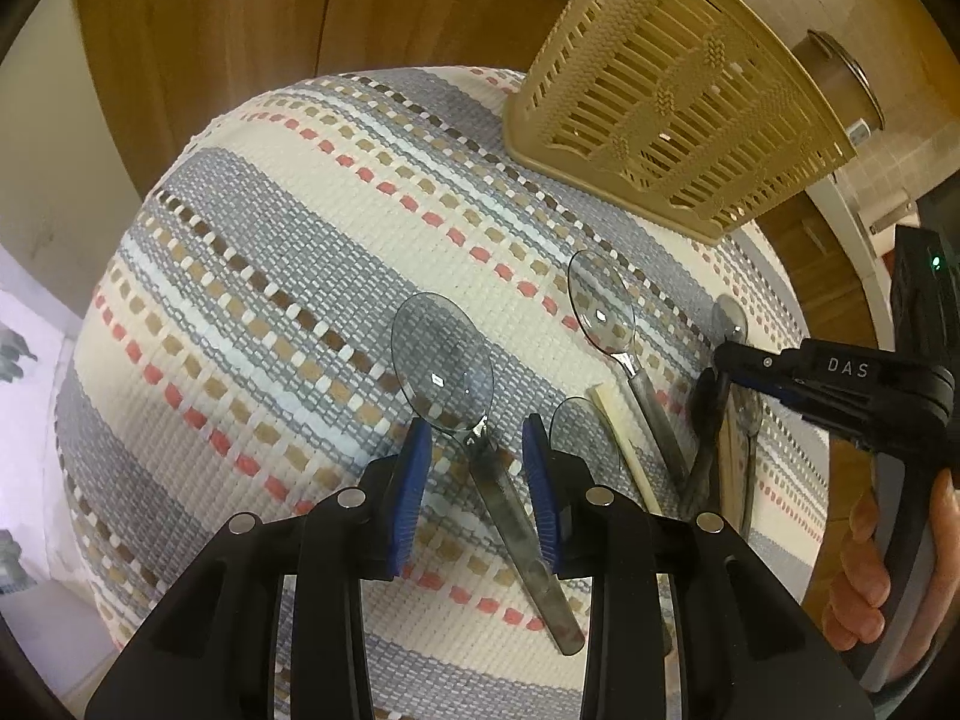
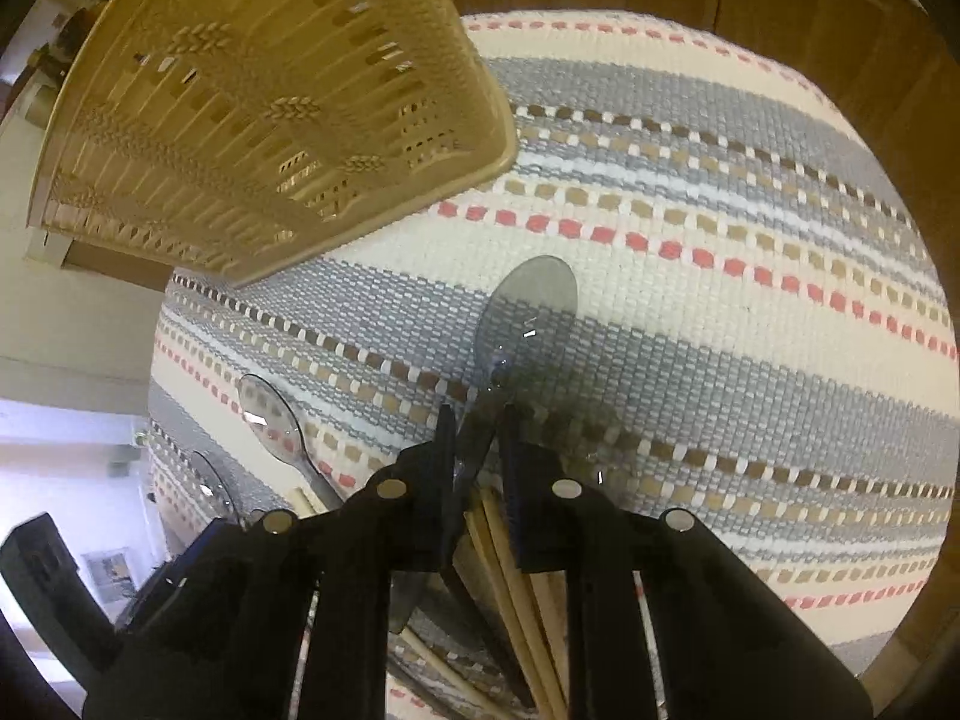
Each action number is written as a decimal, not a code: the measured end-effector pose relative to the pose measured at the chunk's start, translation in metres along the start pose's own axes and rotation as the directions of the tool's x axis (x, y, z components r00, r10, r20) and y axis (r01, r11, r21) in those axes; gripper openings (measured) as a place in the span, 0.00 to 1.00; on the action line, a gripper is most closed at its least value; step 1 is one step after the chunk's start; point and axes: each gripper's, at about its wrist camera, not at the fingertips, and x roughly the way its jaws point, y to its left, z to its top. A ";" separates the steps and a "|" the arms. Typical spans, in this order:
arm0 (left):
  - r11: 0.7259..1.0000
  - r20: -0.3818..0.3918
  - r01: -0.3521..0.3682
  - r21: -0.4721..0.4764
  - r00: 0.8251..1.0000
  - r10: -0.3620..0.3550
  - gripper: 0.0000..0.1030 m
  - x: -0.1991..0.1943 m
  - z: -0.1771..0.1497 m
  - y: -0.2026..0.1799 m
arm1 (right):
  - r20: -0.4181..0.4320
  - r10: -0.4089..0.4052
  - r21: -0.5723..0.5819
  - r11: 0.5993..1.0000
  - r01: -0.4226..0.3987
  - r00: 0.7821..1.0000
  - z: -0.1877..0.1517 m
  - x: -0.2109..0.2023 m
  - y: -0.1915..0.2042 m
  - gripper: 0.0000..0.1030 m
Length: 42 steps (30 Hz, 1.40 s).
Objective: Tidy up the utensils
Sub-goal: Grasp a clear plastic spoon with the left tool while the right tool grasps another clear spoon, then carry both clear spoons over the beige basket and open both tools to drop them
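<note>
Home kitchen around me: wooden cabinet doors [image 1: 198,30] with metal handle, tiled wall [image 1: 900,18], woven striped mat [image 1: 336,228], beige slotted basket [image 1: 672,96], spoons [image 1: 444,360] lying out.

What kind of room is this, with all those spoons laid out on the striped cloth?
Probably a home kitchen. Clear plastic spoons and chopsticks lie on a woven striped mat beside a beige slotted basket, with wooden cabinet doors behind and tiled wall nearby.

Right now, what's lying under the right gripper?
Wooden chopsticks and a clear spoon's handle lie on the striped mat beneath the right gripper. Its black body hides their lower ends.
</note>
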 end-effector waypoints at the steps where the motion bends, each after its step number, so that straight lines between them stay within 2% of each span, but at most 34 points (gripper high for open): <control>1: 1.000 0.000 -0.007 0.007 1.000 0.007 0.28 0.001 0.000 -0.001 | 0.000 -0.002 -0.014 1.000 0.002 1.000 0.000 0.002 0.003 0.11; 9: 0.980 0.007 -0.146 0.134 0.989 0.147 0.28 0.010 0.003 -0.033 | -0.042 -0.015 -0.173 0.985 0.008 0.999 -0.001 0.007 0.020 0.11; 12: 0.952 0.021 -0.231 0.201 0.973 0.232 0.28 0.015 -0.002 -0.045 | -0.052 -0.025 -0.222 0.975 0.013 0.998 -0.003 0.009 0.027 0.11; 13: 0.935 0.031 -0.270 0.229 0.962 0.271 0.29 0.018 -0.003 -0.051 | -0.057 -0.025 -0.234 0.972 0.011 0.998 -0.003 0.008 0.029 0.11; 14: 0.925 0.039 -0.292 0.243 0.956 0.292 0.27 0.019 -0.004 -0.054 | -0.065 -0.021 -0.252 0.968 0.004 0.998 -0.003 0.010 0.032 0.11; 20: 0.917 0.046 -0.315 0.243 0.948 0.314 0.10 0.020 -0.001 -0.058 | -0.052 -0.001 -0.315 0.949 -0.016 0.999 -0.008 0.011 0.043 0.06; 22: 0.923 0.055 -0.306 0.235 0.952 0.302 0.10 0.018 -0.003 -0.056 | -0.045 0.003 -0.331 0.943 -0.018 0.999 -0.009 0.010 0.043 0.02; 24: 0.929 0.071 -0.290 0.230 0.957 0.282 0.10 0.017 -0.007 -0.051 | -0.035 0.017 -0.345 0.938 -0.028 0.999 -0.010 0.009 0.042 0.02; 28: 0.960 0.103 -0.186 0.211 0.981 0.167 0.09 0.008 -0.015 -0.045 | -0.014 0.076 -0.359 0.930 -0.076 0.997 -0.012 0.002 0.037 0.02; 32: 0.967 0.183 -0.147 0.208 0.977 0.109 0.09 -0.011 -0.020 -0.046 | 0.017 0.137 -0.362 0.924 -0.122 0.990 -0.013 -0.013 0.026 0.02; 34: 0.971 0.235 -0.124 0.205 0.969 0.074 0.09 -0.025 -0.022 -0.047 | 0.052 0.182 -0.372 0.916 -0.150 0.982 -0.016 -0.025 0.025 0.02; 37: 0.976 0.323 -0.087 0.199 0.946 0.019 0.09 -0.049 -0.020 -0.052 | 0.115 0.245 -0.408 0.895 -0.179 0.963 -0.022 -0.051 0.029 0.02; 39: 0.977 0.384 -0.073 0.201 0.923 -0.010 0.09 -0.064 -0.019 -0.056 | 0.164 0.285 -0.439 0.878 -0.188 0.944 -0.026 -0.071 0.029 0.02; 40: 0.977 0.435 -0.071 0.201 0.900 -0.024 0.09 -0.077 -0.017 -0.059 | 0.189 0.308 -0.453 0.870 -0.196 0.932 -0.028 -0.082 0.029 0.02; 42: 0.977 0.498 -0.075 0.199 0.867 -0.034 0.09 -0.089 -0.014 -0.070 | 0.249 0.353 -0.487 0.850 -0.199 0.902 -0.030 -0.107 0.032 0.02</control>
